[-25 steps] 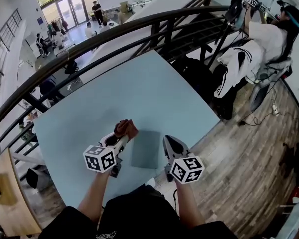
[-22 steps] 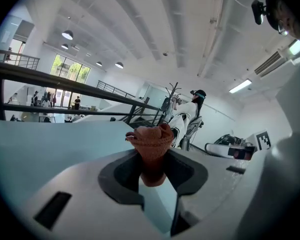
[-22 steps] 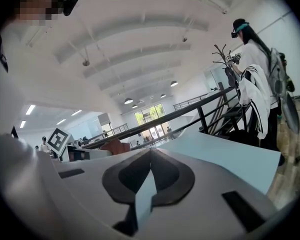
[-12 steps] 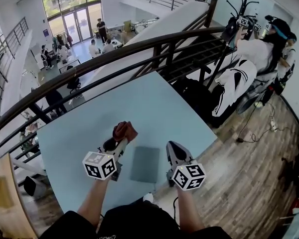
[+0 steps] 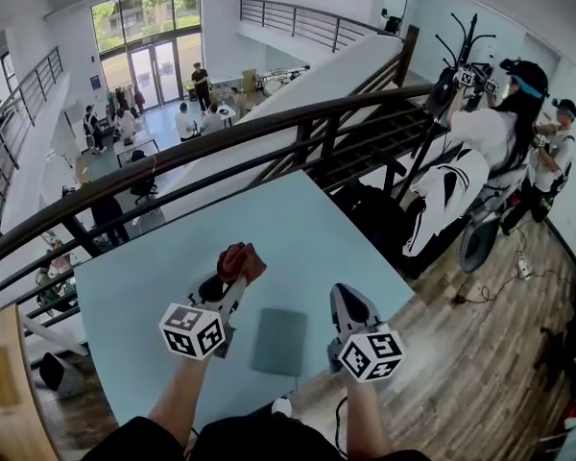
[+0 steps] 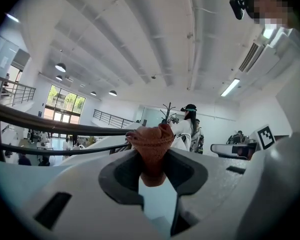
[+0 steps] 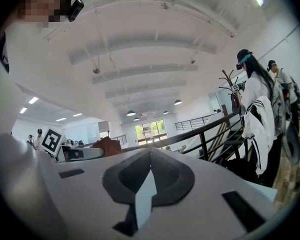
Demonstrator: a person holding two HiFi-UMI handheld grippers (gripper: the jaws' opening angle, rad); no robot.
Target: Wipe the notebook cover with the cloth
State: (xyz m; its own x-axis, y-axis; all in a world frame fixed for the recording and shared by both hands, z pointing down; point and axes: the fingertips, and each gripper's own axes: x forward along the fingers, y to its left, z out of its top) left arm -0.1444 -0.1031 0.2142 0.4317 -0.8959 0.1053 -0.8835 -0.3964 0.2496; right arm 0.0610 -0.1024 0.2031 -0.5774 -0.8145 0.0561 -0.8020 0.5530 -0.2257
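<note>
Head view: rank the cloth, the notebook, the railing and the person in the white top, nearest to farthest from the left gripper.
1. cloth: clamped in the jaws of the left gripper.
2. notebook: flat on the table, just to the gripper's right.
3. railing: beyond the table's far edge.
4. person in the white top: far upper right of the view.

Rust-brn cloth (image 5: 240, 260), grey-teal notebk (image 5: 278, 341)

Blue table (image 5: 298, 229); railing (image 5: 298, 113) (ppl (image 5: 185, 121) beyond)
</note>
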